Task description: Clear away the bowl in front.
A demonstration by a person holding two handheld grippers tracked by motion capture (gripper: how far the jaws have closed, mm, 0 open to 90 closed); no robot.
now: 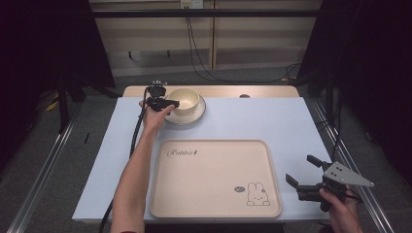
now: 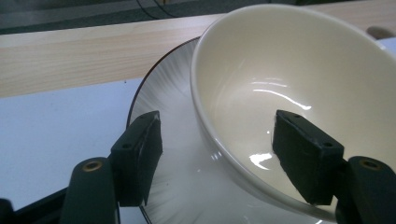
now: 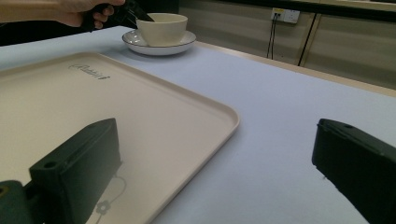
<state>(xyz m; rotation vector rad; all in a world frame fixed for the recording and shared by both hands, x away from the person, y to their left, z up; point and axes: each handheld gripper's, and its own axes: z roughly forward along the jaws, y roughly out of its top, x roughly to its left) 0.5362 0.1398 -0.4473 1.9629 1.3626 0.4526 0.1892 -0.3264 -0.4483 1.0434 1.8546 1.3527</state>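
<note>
A: Left gripper (image 1: 171,103) is up at the cream bowl (image 1: 183,100) — jaws spread, 1 inside the bowl, 1 outside over the plate (image 1: 197,114), straddling the rim, not clamped.

B: And the bowl sits on that plate, beyond the tray (image 1: 214,177), at the table's (image 1: 291,126) far edge.

A: Right gripper (image 1: 303,175) waits just right of the tray — 2 jaws wide apart, holding nothing.

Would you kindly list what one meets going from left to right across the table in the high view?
Left tool at the bowl's rim → bowl on its plate → tray → right tool, open beside the tray.
</note>
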